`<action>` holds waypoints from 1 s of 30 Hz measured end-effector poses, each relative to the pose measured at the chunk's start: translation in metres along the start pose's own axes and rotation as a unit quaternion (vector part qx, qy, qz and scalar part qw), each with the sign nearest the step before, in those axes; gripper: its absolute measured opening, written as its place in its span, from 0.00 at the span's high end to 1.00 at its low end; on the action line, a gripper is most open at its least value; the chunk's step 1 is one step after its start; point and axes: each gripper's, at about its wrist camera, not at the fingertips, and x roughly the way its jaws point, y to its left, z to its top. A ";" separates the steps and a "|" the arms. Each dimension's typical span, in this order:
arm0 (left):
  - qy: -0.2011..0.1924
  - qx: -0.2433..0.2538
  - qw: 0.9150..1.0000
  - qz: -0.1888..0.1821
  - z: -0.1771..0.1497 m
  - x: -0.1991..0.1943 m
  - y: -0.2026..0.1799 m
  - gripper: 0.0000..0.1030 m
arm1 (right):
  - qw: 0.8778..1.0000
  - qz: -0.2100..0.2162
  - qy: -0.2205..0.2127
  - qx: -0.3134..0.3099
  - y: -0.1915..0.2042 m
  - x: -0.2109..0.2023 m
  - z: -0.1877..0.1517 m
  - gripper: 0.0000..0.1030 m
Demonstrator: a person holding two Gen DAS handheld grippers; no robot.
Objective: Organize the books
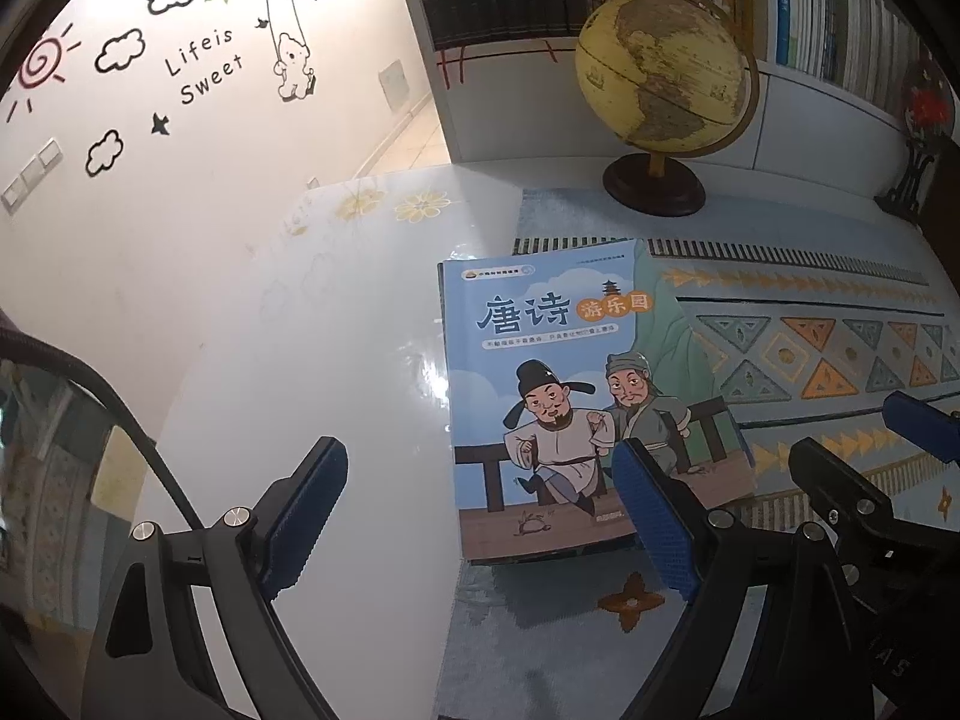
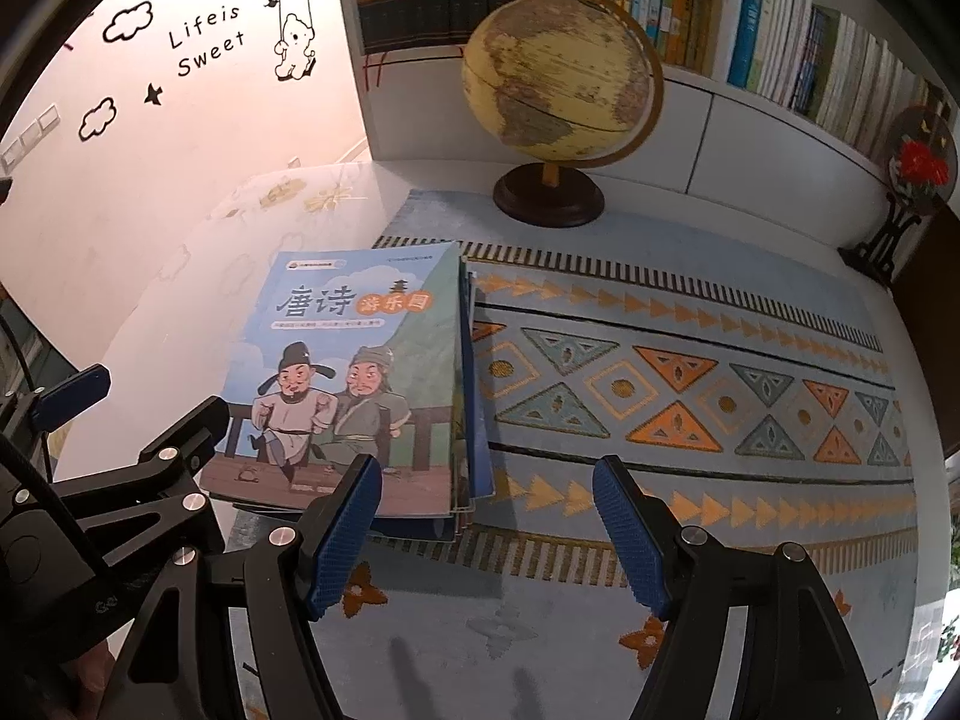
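Right wrist view shows a small stack of thin, glossy picture books point(image 2: 354, 384) lying flat at my ten o'clock, half on the patterned mat point(image 2: 690, 372) and half on the shiny table point(image 2: 180, 312); I judge them light, floppy and slippery, best pinched at the near edge. My right gripper point(image 2: 486, 534) and left gripper point(image 1: 480, 510) both hang spread and empty. Open mat lies toward three o'clock, while the globe point(image 2: 558, 72) stands at twelve.

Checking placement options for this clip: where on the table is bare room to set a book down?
Free: the patterned blue rug right of the stack of blue-covered picture books, and the glossy white tabletop left of it. Crowded: behind the stack, by the yellow globe on its dark wooden base.
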 end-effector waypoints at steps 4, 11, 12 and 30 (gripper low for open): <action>-0.004 0.006 1.000 0.006 0.001 0.000 0.002 0.13 | 1.000 -0.001 0.000 -0.002 0.003 0.001 0.001 0.31; -0.002 0.012 1.000 0.005 0.001 0.000 0.013 0.13 | 1.000 0.000 0.003 -0.006 0.012 0.006 0.005 0.31; -0.002 0.011 1.000 0.008 0.001 0.001 0.016 0.13 | 1.000 0.001 0.003 -0.009 0.015 0.006 0.005 0.31; 0.002 0.000 1.000 0.008 0.000 0.001 0.021 0.13 | 1.000 -0.002 0.004 -0.022 0.027 0.008 0.009 0.31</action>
